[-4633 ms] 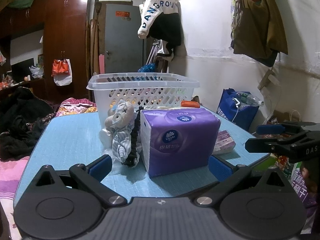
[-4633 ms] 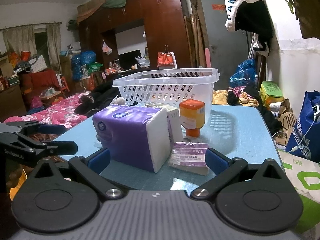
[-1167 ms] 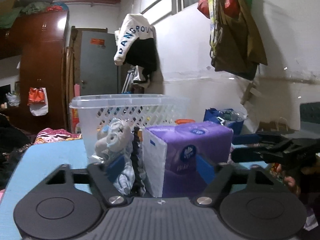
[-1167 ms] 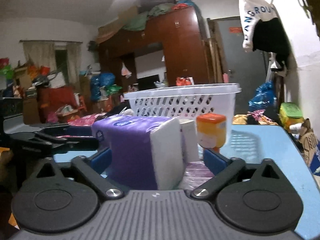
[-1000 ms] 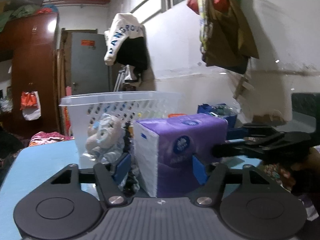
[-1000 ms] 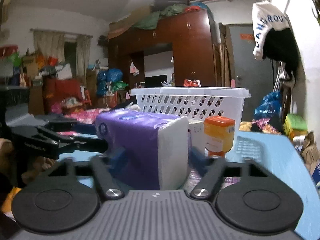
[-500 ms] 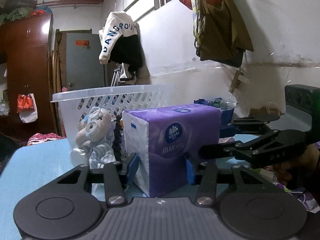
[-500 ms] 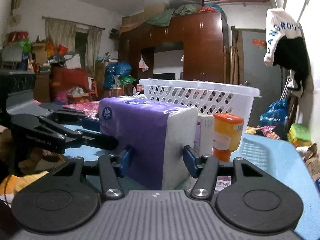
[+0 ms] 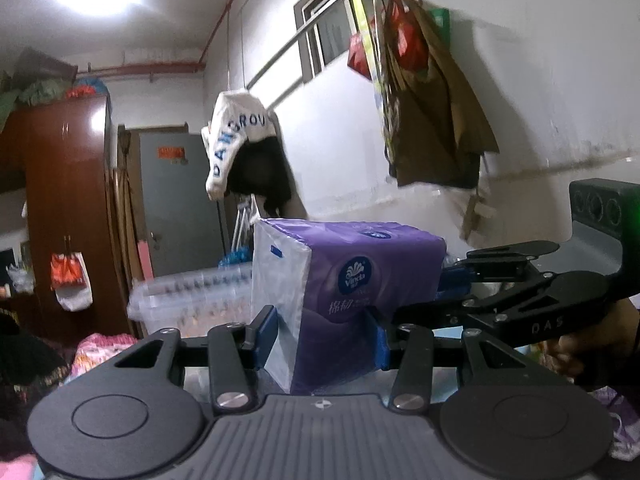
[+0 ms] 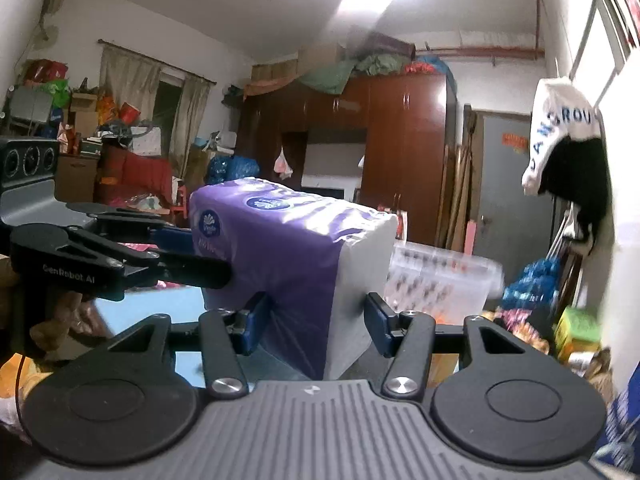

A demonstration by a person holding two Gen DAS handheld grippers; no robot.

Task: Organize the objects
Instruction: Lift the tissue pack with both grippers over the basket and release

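Both grippers clamp the same purple tissue pack, which is raised in front of the cameras. The left gripper pinches the pack's lower part between its blue pads, one pad on the white end face and the other on the purple side. The right gripper grips the pack the same way from the opposite corner. In the left wrist view the right gripper reaches in from the right and meets the pack's far side. Behind the pack stands the white perforated basket, blurred in both views, so its contents are hard to make out. A strip of blue counter shows below the pack in the right wrist view; the pack seems to hang clear of it.
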